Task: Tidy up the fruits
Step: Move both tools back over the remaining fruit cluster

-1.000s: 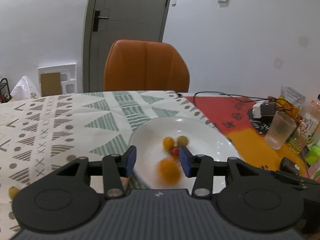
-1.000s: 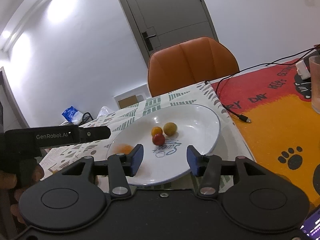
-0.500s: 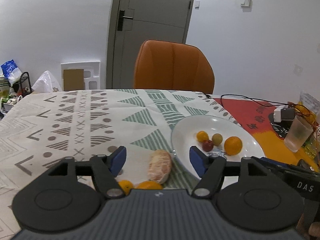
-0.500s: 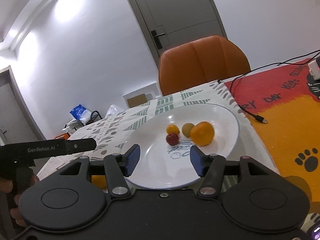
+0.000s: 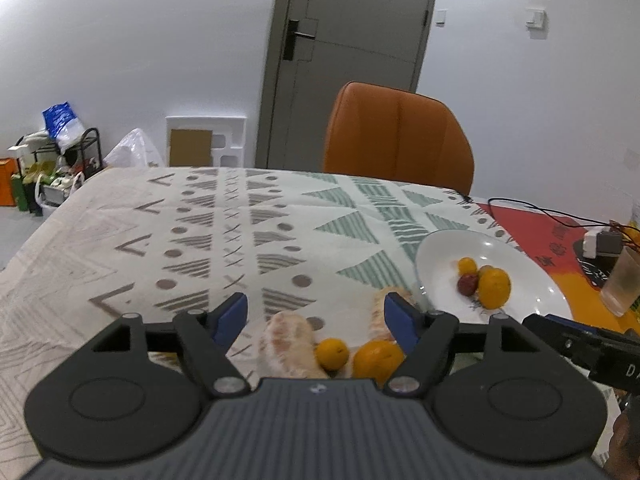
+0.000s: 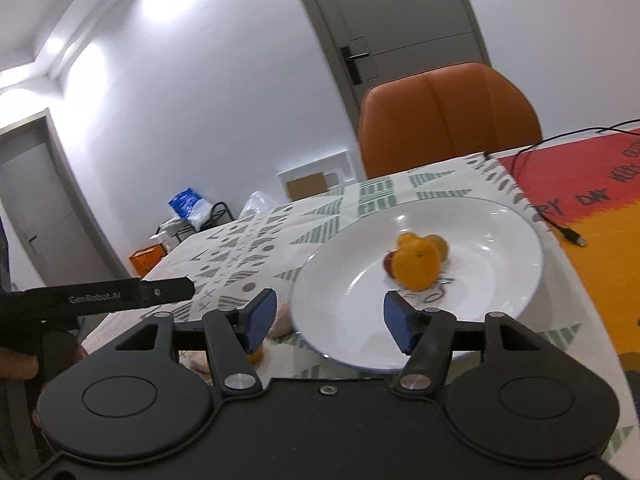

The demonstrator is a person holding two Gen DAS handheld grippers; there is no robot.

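Observation:
A white plate (image 5: 436,248) on the patterned cloth holds an orange (image 5: 494,288), a small red fruit (image 5: 467,285), a small yellow fruit (image 5: 466,266) and a greenish one behind them. My left gripper (image 5: 316,316) hovers left of the plate with its jaws opening. Nothing is gripped. Below it on the cloth lie a pale peach-coloured fruit (image 5: 286,344), a small orange (image 5: 332,354), a larger orange (image 5: 378,360) and a second pale fruit (image 5: 378,308), partly hidden by the right pad. My right gripper (image 6: 330,320) is open over the plate's (image 6: 536,248) near rim, short of the orange (image 6: 416,266).
An orange chair (image 5: 396,136) stands behind the table. A glass cup (image 5: 622,284), a charger with black cable (image 5: 600,240) and a red and orange mat (image 6: 592,216) lie right of the plate. The cloth (image 5: 180,232) stretches far to the left.
The orange that was blurred between my left pads now rests on the plate. My left gripper has swung left to the fruits on the cloth and widened. The right jaws are slightly wider.

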